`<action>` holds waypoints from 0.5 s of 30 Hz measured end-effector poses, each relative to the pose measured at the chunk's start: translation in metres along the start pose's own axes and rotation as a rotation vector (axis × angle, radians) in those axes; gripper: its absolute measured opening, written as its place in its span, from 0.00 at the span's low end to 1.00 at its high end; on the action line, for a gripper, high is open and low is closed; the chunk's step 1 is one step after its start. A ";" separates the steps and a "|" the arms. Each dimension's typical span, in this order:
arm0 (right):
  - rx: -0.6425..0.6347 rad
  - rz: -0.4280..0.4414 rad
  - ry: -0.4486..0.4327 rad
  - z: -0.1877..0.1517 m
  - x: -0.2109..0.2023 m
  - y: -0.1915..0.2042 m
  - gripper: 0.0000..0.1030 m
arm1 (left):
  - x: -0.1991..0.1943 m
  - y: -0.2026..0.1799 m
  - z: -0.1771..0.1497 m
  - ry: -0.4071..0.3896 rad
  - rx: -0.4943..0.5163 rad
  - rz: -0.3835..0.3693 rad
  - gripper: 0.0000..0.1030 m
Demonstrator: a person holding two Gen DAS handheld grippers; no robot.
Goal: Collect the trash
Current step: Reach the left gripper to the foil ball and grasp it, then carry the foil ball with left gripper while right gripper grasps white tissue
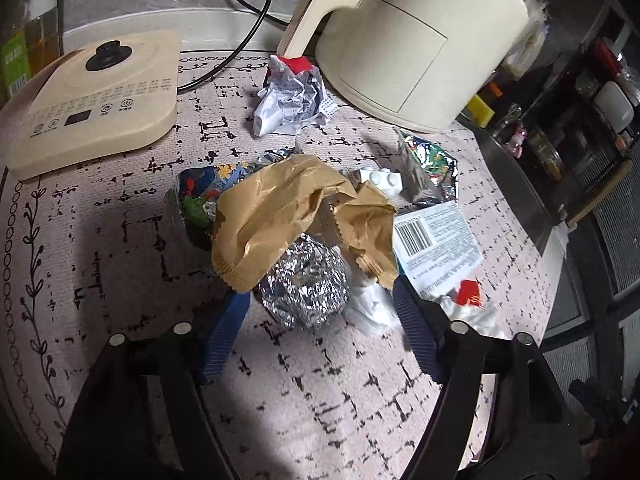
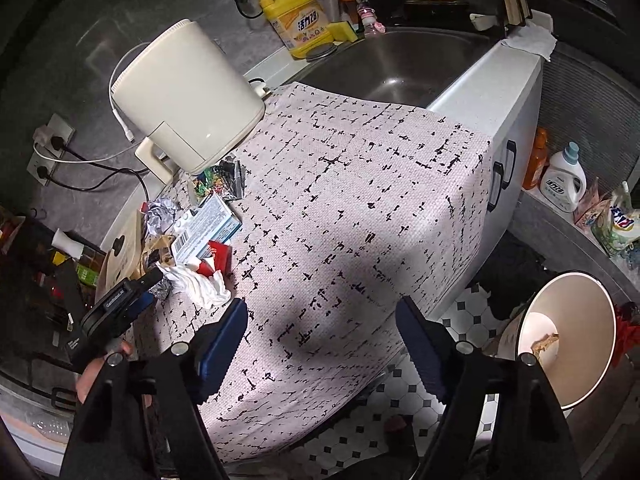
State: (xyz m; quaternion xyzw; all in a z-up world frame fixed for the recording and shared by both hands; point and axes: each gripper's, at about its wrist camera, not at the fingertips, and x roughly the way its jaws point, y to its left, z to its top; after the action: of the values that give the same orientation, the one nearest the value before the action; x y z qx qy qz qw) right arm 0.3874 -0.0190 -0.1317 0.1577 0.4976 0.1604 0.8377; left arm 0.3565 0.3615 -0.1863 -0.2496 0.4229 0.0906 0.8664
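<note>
Counter: patterned mat covers it; only the right view shows the sink behind it, the tiled floor and the bin below its edge.
Cooker: cream body at the back of the mat, in both views.
Base: flat cream panel, plain only in the left view.
Trash: heaped at the mat's left side, brown bag on top, box and tissue beside it.
Foil ball: under the bag's edge; mostly hidden in the right view.
Left gripper: jaws apart around the foil ball, not pressing it.
Right gripper: jaws apart over bare mat, grasping nothing.
</note>
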 end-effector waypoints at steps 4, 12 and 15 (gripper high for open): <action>-0.020 0.006 0.012 0.005 0.009 0.011 0.73 | 0.002 0.002 -0.002 0.020 -0.016 -0.005 0.42; -0.127 0.080 0.104 0.003 0.056 0.061 0.66 | -0.025 0.012 -0.026 0.028 -0.012 -0.041 0.42; -0.164 0.100 0.131 0.002 0.072 0.079 0.65 | -0.035 0.025 -0.034 0.026 -0.035 -0.029 0.42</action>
State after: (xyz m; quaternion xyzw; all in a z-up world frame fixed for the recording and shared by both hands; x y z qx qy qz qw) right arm 0.4127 0.0829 -0.1539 0.1022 0.5279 0.2521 0.8045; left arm 0.3021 0.3680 -0.1859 -0.2720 0.4289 0.0823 0.8575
